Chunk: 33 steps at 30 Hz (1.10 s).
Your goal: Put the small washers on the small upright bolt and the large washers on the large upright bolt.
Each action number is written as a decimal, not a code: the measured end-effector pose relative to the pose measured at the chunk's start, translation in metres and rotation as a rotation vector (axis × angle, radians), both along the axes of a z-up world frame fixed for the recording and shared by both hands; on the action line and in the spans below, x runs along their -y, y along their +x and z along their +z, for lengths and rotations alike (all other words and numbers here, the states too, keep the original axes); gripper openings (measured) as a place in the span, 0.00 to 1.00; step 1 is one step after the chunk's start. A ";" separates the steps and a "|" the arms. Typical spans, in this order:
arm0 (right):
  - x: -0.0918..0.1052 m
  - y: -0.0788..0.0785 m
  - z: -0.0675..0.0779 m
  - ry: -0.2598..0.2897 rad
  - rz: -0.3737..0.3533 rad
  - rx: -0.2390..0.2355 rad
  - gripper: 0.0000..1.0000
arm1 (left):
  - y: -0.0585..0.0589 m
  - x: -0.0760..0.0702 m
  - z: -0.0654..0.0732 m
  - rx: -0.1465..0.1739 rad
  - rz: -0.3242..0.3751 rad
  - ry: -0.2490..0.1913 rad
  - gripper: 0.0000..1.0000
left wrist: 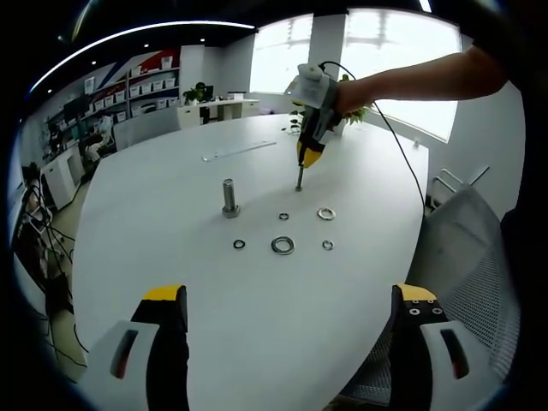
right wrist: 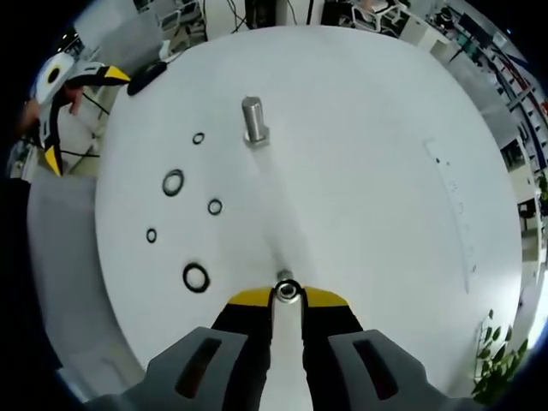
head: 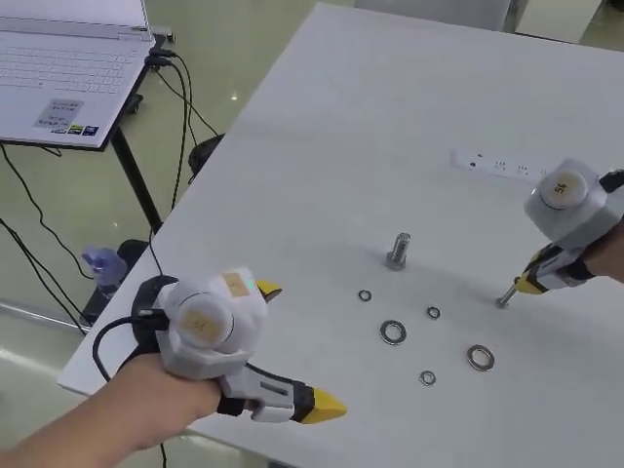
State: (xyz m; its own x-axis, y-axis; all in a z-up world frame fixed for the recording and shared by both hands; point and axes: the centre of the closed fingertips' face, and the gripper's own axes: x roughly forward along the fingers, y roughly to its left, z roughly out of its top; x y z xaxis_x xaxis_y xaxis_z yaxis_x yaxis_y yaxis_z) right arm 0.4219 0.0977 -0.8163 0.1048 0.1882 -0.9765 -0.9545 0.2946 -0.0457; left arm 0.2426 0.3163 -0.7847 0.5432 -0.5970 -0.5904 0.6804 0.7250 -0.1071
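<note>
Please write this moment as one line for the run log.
right gripper: shut on small bolt | left gripper: open | large bolt: bare | washers: loose on table

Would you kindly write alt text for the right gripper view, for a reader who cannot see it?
The right gripper, shut on the small bolt, looks down on a white table. Farther on stands the large bolt, with five loose washers lying left of it and the open left gripper at the upper left edge.
</note>
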 end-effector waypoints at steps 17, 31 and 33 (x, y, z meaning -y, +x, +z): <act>0.000 -0.002 -0.014 -0.015 0.009 -0.014 0.13 | -0.001 -0.002 -0.004 -0.008 0.003 0.000 0.97; 0.002 -0.003 -0.029 -0.036 0.025 -0.028 0.13 | 0.000 0.002 -0.002 -0.010 -0.004 -0.013 0.97; 0.002 -0.003 -0.031 -0.036 0.025 -0.030 0.13 | 0.000 0.003 -0.002 -0.009 -0.003 -0.020 0.97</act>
